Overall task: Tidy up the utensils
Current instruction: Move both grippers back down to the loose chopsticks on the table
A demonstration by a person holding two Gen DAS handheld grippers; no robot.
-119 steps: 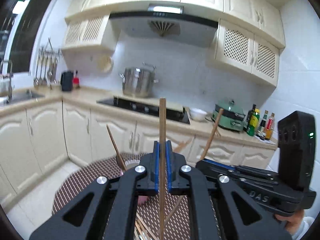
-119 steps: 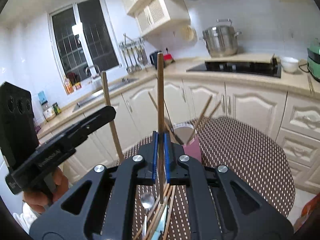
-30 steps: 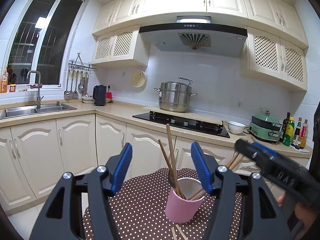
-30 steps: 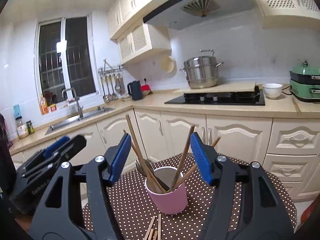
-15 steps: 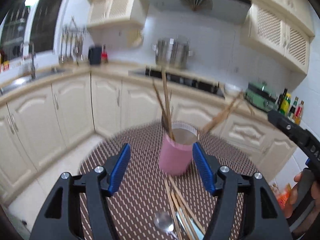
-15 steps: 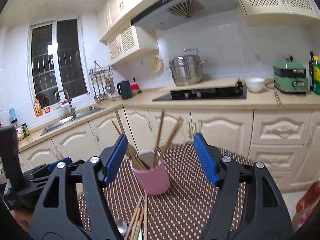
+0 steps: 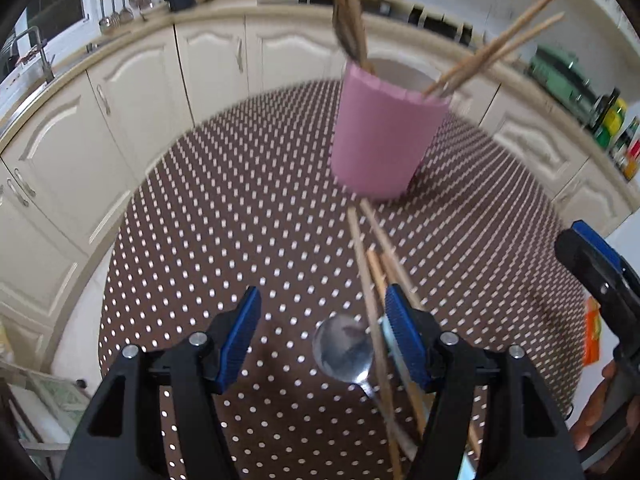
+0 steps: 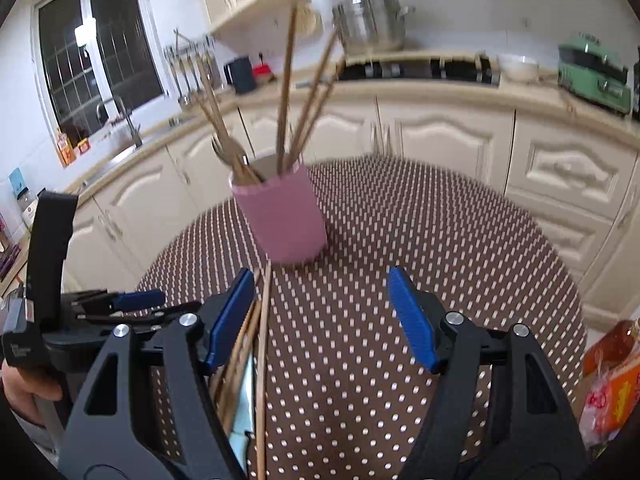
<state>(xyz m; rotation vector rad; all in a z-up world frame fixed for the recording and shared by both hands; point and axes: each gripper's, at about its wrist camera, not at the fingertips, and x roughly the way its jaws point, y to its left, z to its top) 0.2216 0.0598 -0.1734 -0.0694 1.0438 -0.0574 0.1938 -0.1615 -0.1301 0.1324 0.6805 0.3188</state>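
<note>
A pink cup [image 7: 384, 136] [image 8: 282, 216] stands on the round brown dotted table [image 7: 240, 220] and holds several wooden chopsticks [image 8: 286, 88] and a fork. Loose chopsticks [image 7: 370, 276] [image 8: 262, 340] and a metal spoon [image 7: 343, 350] lie on the table in front of the cup. My left gripper [image 7: 322, 338] is open and empty, low over the spoon bowl. My right gripper [image 8: 322, 318] is open and empty, to the right of the loose chopsticks. The left gripper also shows in the right wrist view [image 8: 136, 300], and the right gripper shows in the left wrist view [image 7: 596, 260].
Cream kitchen cabinets [image 8: 440, 136] and a countertop with a hob, steel pot [image 8: 370, 24] and green cooker [image 8: 592, 68] curve behind the table. A sink [image 7: 28, 60] lies at the left. An orange packet [image 8: 612, 376] sits past the table's right edge.
Both grippers have tilted down and moved closer to the table. The left one now hangs over the spoon and loose chopsticks. Both stay open.
</note>
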